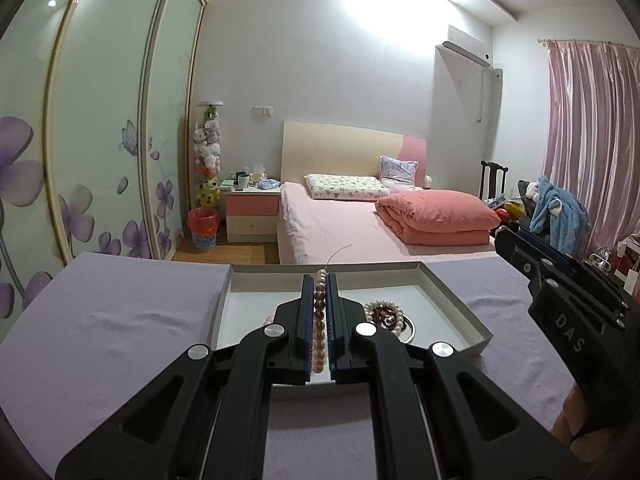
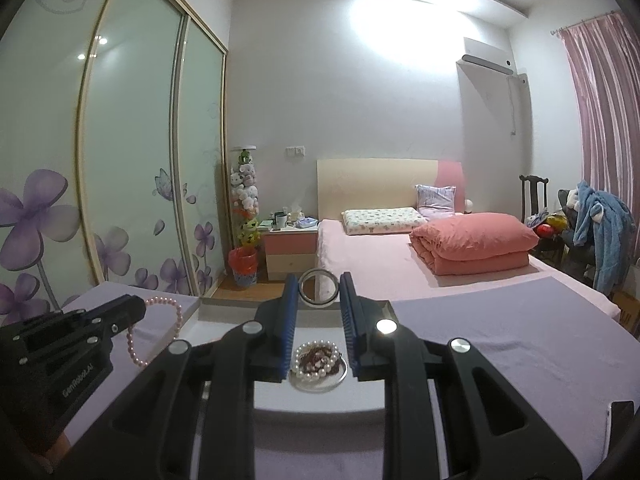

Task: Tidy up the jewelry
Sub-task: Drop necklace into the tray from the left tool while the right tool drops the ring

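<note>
Left gripper is clamped on a strand of small pink pearl beads, pinched lengthwise between the blue pads so the beads line up along the fingers. In the right wrist view the same pink strand hangs as a loop off the left gripper's tip, at about 8 o'clock from the right gripper. Judging by that, the grip is on one side of the loop only, so the rest can drape and lower into the box.

Right gripper is closed on a plain silver metal bangle, pads on opposite sides of the ring near the fingertips, ring standing upright facing the camera. Probably held across its width because nothing else on a rigid hoop gives the pads purchase.

Both hover over a shallow white cardboard box lying on a lilac cloth-covered table. Inside it, at 4 o'clock from the left fingertips, sits a small round silver dish holding a coil of white pearls with dark red beads.

In the way: the dish is already full, so either piece set there would pile up and tangle; bare box floor at 9 o'clock of the dish looks the safer drop. The two grippers are near each other, so lowering both together risks a bump. A thin thread end sticks out past the pink strand at 12 o'clock and could snag on the box's far wall.
</note>
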